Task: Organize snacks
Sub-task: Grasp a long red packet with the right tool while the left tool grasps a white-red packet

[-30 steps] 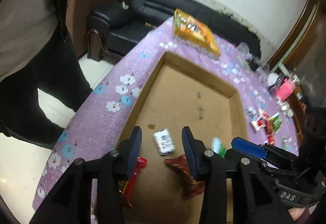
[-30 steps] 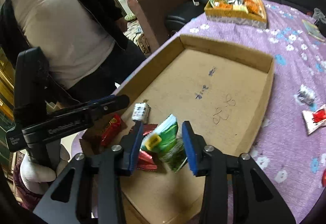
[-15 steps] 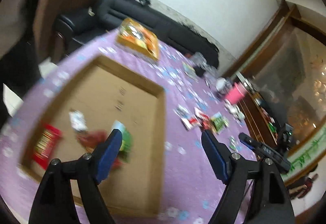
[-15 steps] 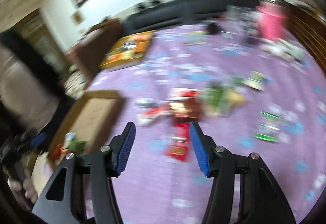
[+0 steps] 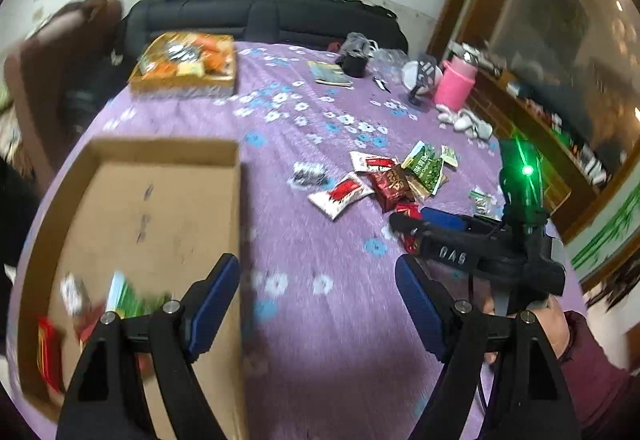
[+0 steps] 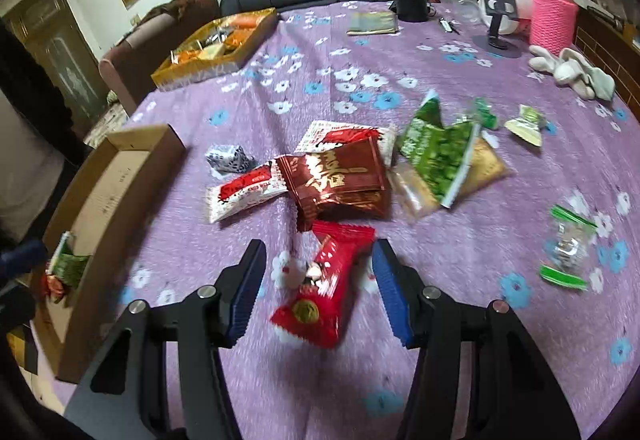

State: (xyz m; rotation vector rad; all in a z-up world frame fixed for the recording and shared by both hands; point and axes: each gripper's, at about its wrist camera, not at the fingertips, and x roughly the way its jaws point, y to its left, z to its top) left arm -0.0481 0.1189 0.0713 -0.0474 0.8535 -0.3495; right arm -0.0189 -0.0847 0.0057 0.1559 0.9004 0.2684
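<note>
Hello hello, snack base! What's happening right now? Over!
Both grippers open, left gripper empty over the cloth. Right gripper astride the bright red packet, not squeezing. Cardboard tray waiting. Nothing blocking. Over.

legible markings are few. the right gripper [image 5: 412, 218] body, seen from the left wrist view, bears the embossed letters "das". the dark red snack packet [image 6: 340, 182] carries one large gold chinese character, not clearly readable. the cardboard tray [image 5: 120, 148] floor shows handwritten pen marks, illegible. print on the remaining wrappers is too blurred to read.
</note>
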